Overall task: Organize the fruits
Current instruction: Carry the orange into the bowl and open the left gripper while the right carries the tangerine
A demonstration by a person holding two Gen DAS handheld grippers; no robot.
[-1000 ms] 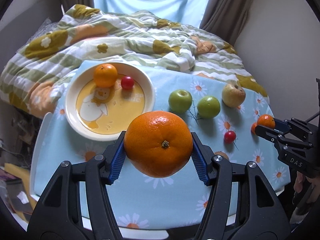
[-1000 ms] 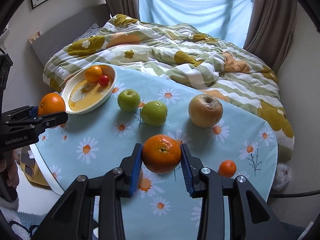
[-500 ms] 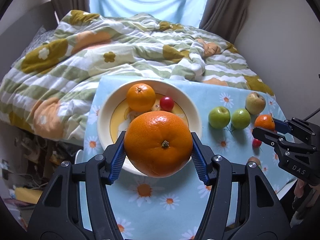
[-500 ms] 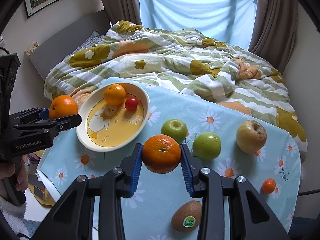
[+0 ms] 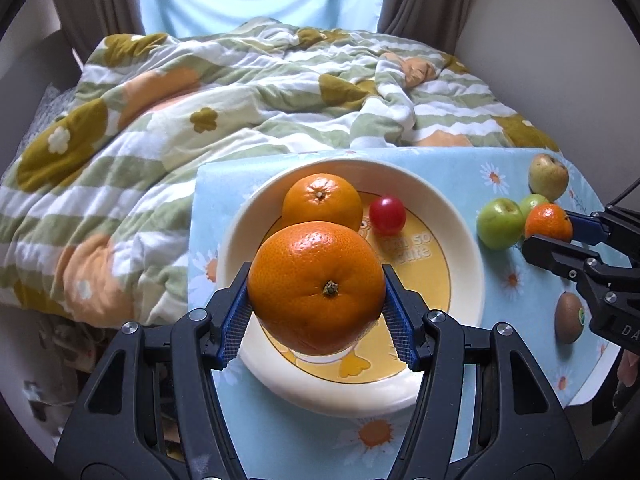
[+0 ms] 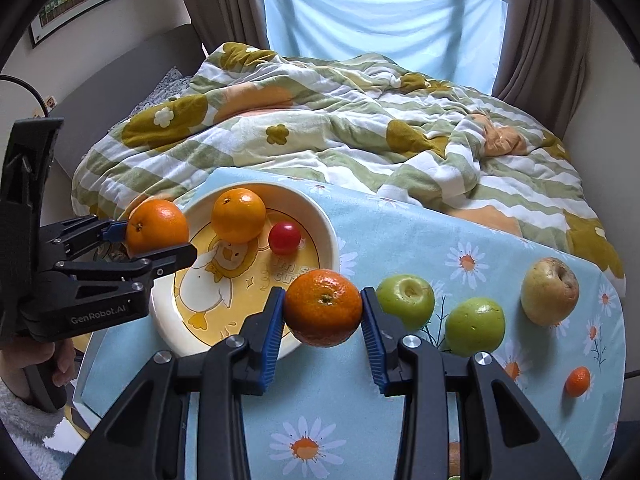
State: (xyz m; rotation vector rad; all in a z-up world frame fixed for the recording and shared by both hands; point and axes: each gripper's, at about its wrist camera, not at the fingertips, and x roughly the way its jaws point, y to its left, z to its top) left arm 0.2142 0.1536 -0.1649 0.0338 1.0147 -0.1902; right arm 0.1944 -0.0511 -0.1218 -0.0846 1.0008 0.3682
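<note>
My left gripper [image 5: 316, 292] is shut on a large orange [image 5: 316, 286] and holds it above the near part of a cream plate [image 5: 466, 240] with a yellow duck print. The plate holds another orange [image 5: 322, 200] and a red cherry tomato [image 5: 387, 209]. My right gripper [image 6: 323, 307] is shut on a smaller orange [image 6: 323, 307], just right of the plate's rim [image 6: 330, 236]. The left gripper with its orange [image 6: 157, 226] shows over the plate's left edge in the right wrist view.
Two green apples [image 6: 405, 295] [image 6: 475, 325], a yellowish pear [image 6: 550, 292] and a tiny mandarin [image 6: 577, 381] lie on the daisy tablecloth [image 6: 400, 240]. A kiwi [image 5: 569, 317] lies near the table's right edge. A rumpled quilt [image 6: 360, 120] covers the bed behind.
Both grippers have moved left toward the plate with their oranges. The left orange now hangs over the plate; the right orange has come up beside the plate's rim.
</note>
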